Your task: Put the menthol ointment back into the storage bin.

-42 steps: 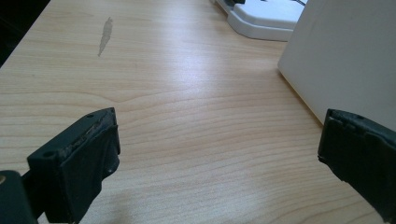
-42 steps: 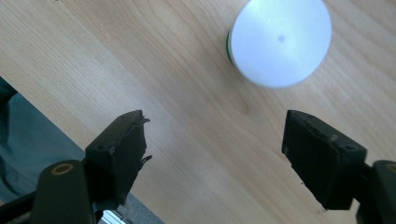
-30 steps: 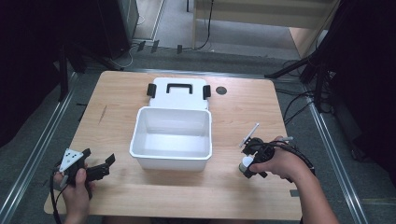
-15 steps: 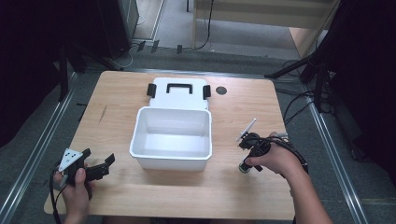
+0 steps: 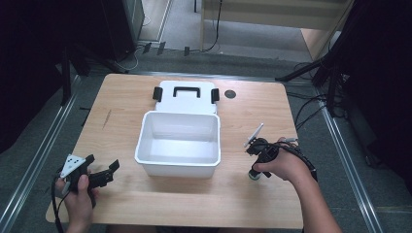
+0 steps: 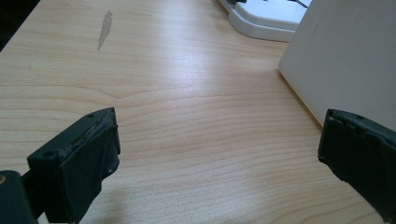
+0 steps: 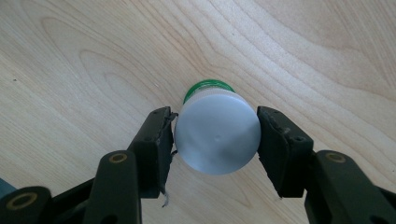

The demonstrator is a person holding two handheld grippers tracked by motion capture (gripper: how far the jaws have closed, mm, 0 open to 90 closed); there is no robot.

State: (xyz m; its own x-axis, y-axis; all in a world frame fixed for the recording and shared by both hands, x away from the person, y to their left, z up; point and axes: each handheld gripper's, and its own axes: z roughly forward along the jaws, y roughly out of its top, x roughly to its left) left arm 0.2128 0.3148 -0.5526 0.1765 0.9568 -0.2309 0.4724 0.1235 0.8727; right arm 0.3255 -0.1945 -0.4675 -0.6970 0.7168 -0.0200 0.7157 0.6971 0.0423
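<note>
- High view: a small white-capped bottle with a green base point(image 5: 254, 174) is stood on the light wooden table point(image 5: 252, 116), right of the open white plastic bin point(image 5: 179, 143), under the right gripper point(image 5: 254, 171).
- Left gripper view: the left gripper point(image 6: 219, 154) is held wide open and empty beside the bin.
- Right gripper view: the bottle's cap is bracketed closely by the jaws; whether it is gripped cannot be told.

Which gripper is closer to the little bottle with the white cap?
Right. The right gripper has its jaws on either side of the bottle, pointing down at its cap. The left gripper sits across the table, beyond the white bin.
</note>
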